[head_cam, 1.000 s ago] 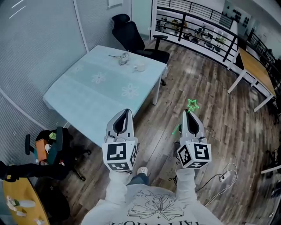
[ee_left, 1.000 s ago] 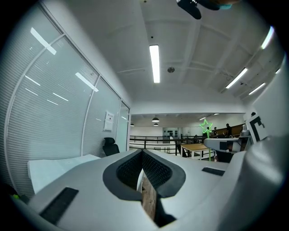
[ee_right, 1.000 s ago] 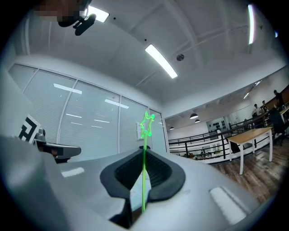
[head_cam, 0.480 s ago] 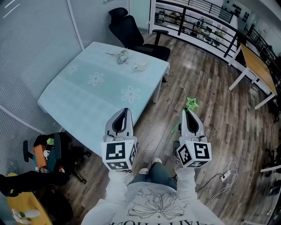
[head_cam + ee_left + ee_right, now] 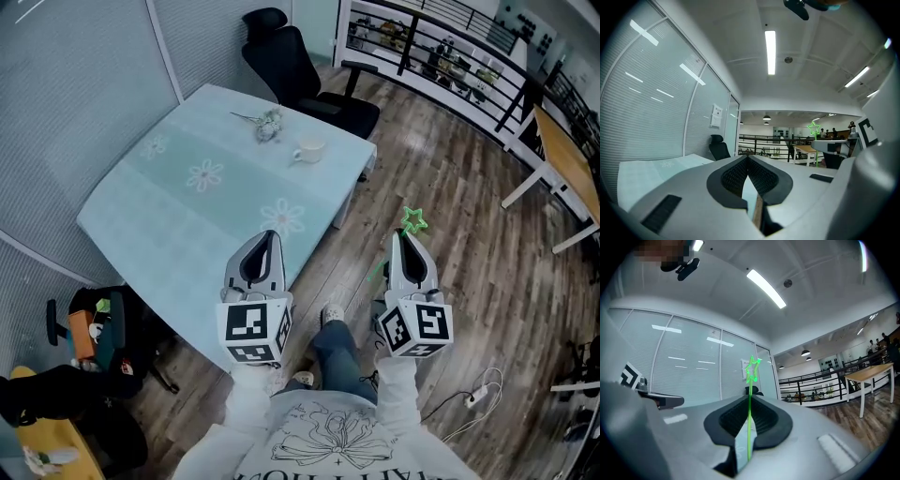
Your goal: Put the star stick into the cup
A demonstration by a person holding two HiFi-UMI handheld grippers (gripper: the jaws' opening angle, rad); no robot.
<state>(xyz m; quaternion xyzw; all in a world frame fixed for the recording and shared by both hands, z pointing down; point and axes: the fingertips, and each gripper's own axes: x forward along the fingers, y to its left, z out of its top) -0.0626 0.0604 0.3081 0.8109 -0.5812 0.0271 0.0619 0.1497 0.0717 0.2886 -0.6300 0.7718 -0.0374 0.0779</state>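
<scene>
Person has stepped forward: tabletop (image 5: 169,211) and cup (image 5: 309,151) sit nearer than a second ago. Right tongs (image 5: 405,236) clamp the star stick (image 5: 412,220), star up. Left tongs (image 5: 270,238) are closed, empty. Cup still well apart, so likely the approach phase.

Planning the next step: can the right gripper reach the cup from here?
Probably not yet. The right gripper, shut on the star stick, is over the floor, apart from the table; the cup stands near its far side.
</scene>
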